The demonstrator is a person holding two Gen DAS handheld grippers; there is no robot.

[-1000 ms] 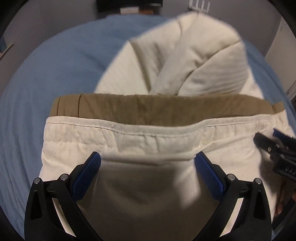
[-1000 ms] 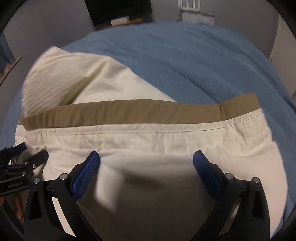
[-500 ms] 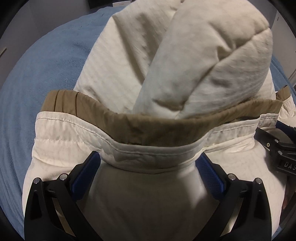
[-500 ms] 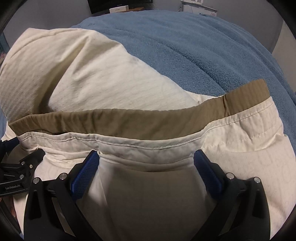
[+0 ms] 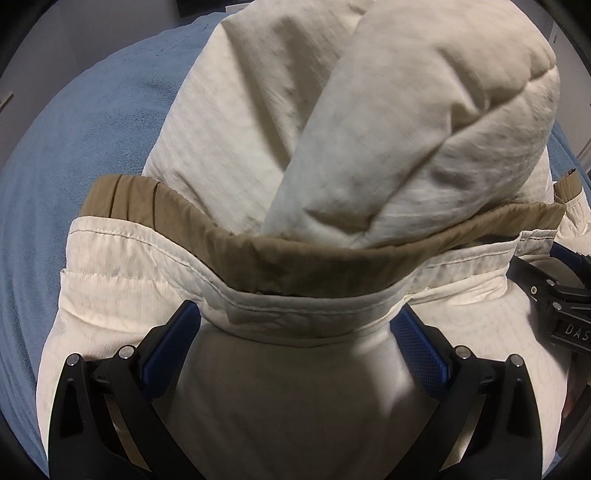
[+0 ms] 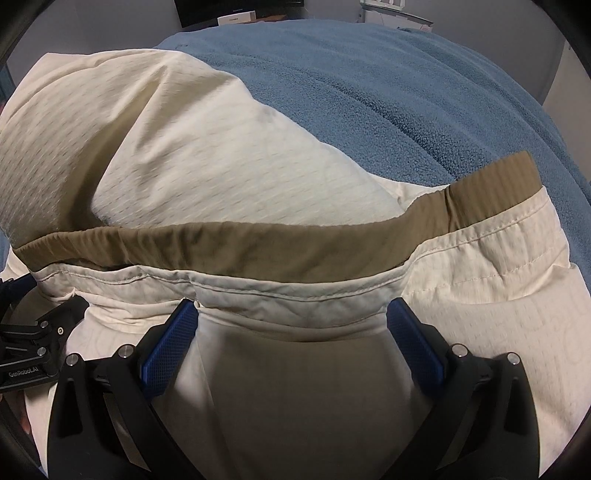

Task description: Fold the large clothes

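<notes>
A large cream garment (image 5: 406, 129) with a tan inner band (image 5: 314, 266) lies on a blue blanket (image 5: 92, 147). Its far part bulges up high behind the band. My left gripper (image 5: 295, 332) is open, its blue fingers (image 5: 170, 343) wide apart, and the cream hem bunches between them. In the right wrist view the same cream garment (image 6: 184, 147) and tan band (image 6: 258, 251) curve across. The right gripper (image 6: 291, 328) is open too, with the hem pressed between its fingers (image 6: 413, 339). The grippers sit side by side: the right one (image 5: 554, 306) shows at the left view's edge, the left one (image 6: 33, 343) at the right view's edge.
The blue blanket (image 6: 406, 92) spreads beyond the garment to the far right and to the left. A dark screen (image 6: 236, 11) and a white box (image 6: 391, 14) stand against the grey wall behind the bed.
Both grippers have advanced with the hem. The flat tan band now bows forward and the garment's far part has risen into a tall bulge that fills the left view.
</notes>
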